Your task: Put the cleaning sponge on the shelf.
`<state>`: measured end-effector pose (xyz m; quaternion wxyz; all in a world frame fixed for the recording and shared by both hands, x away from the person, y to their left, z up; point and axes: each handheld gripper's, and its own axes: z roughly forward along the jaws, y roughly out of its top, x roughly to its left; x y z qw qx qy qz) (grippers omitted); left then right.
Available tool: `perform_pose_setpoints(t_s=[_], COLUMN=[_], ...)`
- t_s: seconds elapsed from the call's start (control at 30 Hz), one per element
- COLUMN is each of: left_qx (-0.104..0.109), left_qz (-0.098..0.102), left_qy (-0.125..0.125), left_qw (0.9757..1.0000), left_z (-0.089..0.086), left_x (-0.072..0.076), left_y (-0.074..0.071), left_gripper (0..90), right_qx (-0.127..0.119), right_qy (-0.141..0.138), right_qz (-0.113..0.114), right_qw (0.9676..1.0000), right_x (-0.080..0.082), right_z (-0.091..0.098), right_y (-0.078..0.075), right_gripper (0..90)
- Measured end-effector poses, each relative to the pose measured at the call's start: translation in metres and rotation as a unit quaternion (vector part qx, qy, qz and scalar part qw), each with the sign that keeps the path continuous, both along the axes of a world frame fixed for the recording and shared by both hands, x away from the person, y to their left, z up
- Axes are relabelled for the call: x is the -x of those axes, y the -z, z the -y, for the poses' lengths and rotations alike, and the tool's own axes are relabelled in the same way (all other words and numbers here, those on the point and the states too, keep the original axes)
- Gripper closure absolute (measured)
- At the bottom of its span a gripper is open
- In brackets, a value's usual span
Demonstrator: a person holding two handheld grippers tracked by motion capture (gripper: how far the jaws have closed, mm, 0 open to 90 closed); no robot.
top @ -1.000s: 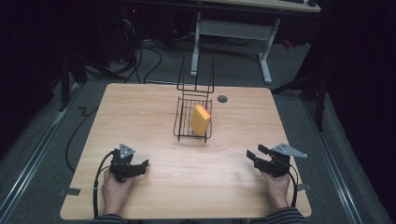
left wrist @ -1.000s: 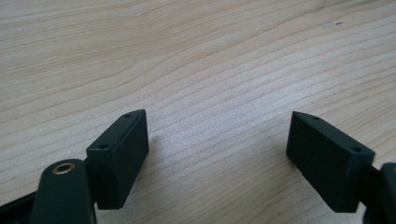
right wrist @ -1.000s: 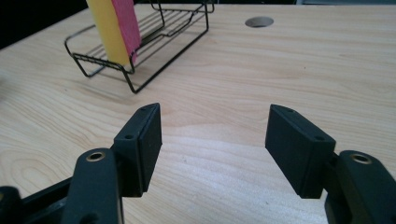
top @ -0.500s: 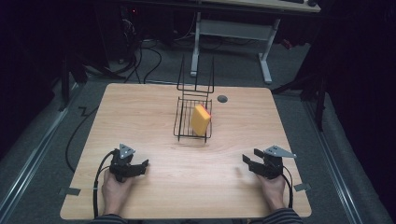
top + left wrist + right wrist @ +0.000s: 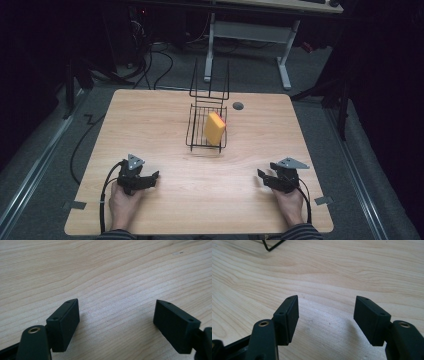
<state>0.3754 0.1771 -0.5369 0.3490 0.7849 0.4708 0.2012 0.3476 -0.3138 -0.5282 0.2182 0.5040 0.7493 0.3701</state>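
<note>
A yellow sponge stands on edge inside a black wire rack at the middle of the wooden table. My left gripper rests near the front left of the table, open, with bare wood between its fingers. My right gripper lies near the front right, also open and holding nothing; its fingers frame plain tabletop. A corner of the wire rack shows at the top of the right gripper view.
A small dark hole sits in the tabletop behind the rack at the right. Cables trail from the grippers toward the front edge. A desk frame and dark floor lie beyond the far edge.
My right gripper has drawn back toward the front edge and a little left. The left gripper has stayed put.
</note>
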Motion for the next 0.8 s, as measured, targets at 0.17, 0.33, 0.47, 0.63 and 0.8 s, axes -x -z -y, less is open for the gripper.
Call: perform_pose_setpoints(t_s=[0.17, 0.33, 0.47, 0.63, 0.8], left_qx=[0.000, 0.000, 0.000, 0.000, 0.000], left_qz=[0.000, 0.000, 0.000, 0.000, 0.000], left_qy=[0.000, 0.000, 0.000, 0.000, 0.000], left_qw=[1.0000, 1.0000, 1.0000, 1.0000, 1.0000], left_z=[0.0000, 0.0000, 0.0000, 0.0000, 0.0001], left_x=[0.0000, 0.0001, 0.0001, 0.0001, 0.0001], left_y=[0.0000, 0.0000, 0.0000, 0.0000, 0.0000], left_gripper=[21.6, 21.6, 21.6, 21.6, 21.5], right_qx=[0.030, 0.045, 0.045, 0.045, 0.045], right_qy=[0.002, 0.004, 0.006, 0.007, 0.007], right_qz=[-0.013, -0.022, -0.022, -0.022, -0.022], right_qw=[0.9995, 0.9988, 0.9987, 0.9987, 0.9987], right_x=[-0.0032, -0.0051, -0.0048, -0.0046, -0.0046], right_z=[-0.0030, -0.0039, -0.0041, -0.0042, -0.0042], right_y=[0.0011, 0.0022, 0.0022, 0.0022, 0.0022], right_gripper=[36.9, 36.3, 36.2, 36.2, 36.2])
